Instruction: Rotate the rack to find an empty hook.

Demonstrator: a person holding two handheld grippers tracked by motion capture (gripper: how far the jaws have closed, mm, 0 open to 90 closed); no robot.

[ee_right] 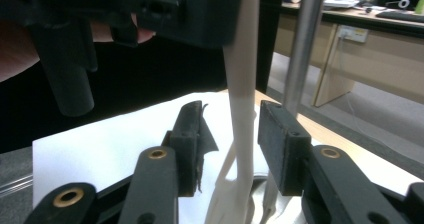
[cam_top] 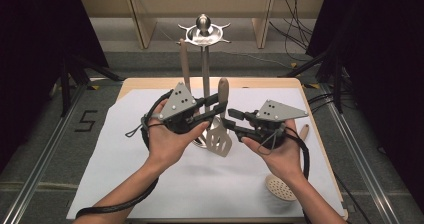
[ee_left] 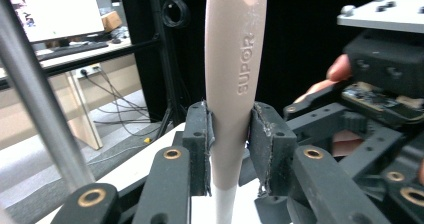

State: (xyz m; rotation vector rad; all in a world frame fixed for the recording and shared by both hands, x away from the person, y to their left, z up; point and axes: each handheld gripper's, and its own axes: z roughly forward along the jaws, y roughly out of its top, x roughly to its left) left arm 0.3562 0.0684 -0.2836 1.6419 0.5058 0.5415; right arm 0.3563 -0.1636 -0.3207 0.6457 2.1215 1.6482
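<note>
High view shows a table (cam_top: 150, 86) covered by a white sheet (cam_top: 120, 159), the largest thing in the scene, with a metal utensil stand (cam_top: 204, 59) rising near its far middle. One wooden-handled utensil (cam_top: 184, 59) hangs from the stand's crown. A pale slotted turner (cam_top: 220, 139) stands upright in front of the stand's pole, blade low near the sheet and handle up. At the near right edge of the sheet lies a skimmer (cam_top: 281, 188), well apart from both hands.

Next in size, the left gripper (cam_top: 219, 103) reaches in from the left and clamps the turner's handle; the left gripper view shows both pads pressed flat against the handle (ee_left: 231, 84), which bears raised lettering. The stand's pole (ee_left: 40, 109) slants past on the left of that view.

Across from it, the right gripper (cam_top: 235, 121) sits lower on the turner. Its jaws are released: the right gripper view shows the thin white neck (ee_right: 243, 129) of the turner passing between the two pads with a gap on each side, touching neither, and the pole (ee_right: 302, 44) standing just behind
</note>
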